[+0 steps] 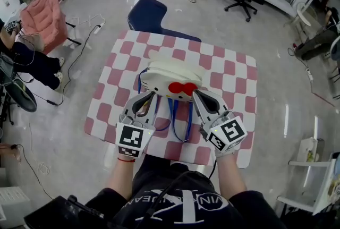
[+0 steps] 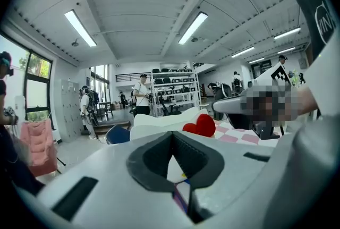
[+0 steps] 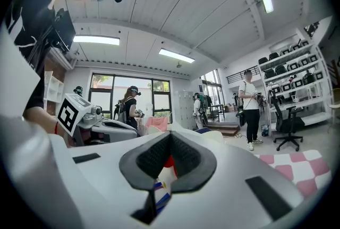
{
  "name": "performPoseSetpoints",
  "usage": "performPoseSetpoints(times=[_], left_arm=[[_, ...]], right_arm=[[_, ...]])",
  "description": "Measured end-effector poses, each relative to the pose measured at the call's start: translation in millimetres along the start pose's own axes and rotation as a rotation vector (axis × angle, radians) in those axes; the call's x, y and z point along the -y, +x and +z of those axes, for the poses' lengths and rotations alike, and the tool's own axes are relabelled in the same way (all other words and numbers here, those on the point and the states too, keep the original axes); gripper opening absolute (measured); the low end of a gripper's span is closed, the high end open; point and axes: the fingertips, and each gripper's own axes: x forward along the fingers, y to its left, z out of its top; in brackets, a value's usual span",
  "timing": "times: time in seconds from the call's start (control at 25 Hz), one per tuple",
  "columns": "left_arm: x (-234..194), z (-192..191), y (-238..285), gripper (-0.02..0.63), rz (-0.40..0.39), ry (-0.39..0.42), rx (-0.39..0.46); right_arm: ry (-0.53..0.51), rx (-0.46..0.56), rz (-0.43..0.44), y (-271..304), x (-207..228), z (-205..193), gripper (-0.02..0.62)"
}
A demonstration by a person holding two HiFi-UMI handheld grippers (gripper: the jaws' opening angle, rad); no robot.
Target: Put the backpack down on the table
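The white cat-faced backpack (image 1: 169, 78) with a red bow and blue straps sits between both tongs' tips, over the pink-and-white checked desk (image 1: 228, 82). The left tongs (image 1: 150, 96) and right tongs (image 1: 196, 95) each clench it.

The backpack (image 1: 169, 80) is over the surface (image 1: 228, 71), between the left claw (image 1: 145, 97) and the right claw (image 1: 198, 96); a chair (image 1: 146, 14) stands behind.

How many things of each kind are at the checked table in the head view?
Hello Kitty backpack: 1
Grippers: 2, the left gripper and the right gripper, each shut on the backpack
Checked table: 1
Total: 4
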Motion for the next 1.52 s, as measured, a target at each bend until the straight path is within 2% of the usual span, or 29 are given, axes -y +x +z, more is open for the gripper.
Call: performPoseSetpoints(times=[0.36, 1.0, 1.52], left_arm=[[29.8, -1.6, -13.2, 0.005, -0.003, -0.053, 0.005], [77.1, -7.4, -45.9, 0.005, -0.023, -0.033, -0.005], [125.9, -4.3, -76.2, 0.005, -0.054, -0.004, -0.018]], right_arm=[[-0.005, -0.041, 0.050, -15.4, -30.8, -10.8, -0.001], [-0.005, -0.077, 0.142, -43.0, -80.7, -25.7, 0.000], [-0.002, -0.076, 0.166, -86.2, -110.1, -23.4, 0.000]])
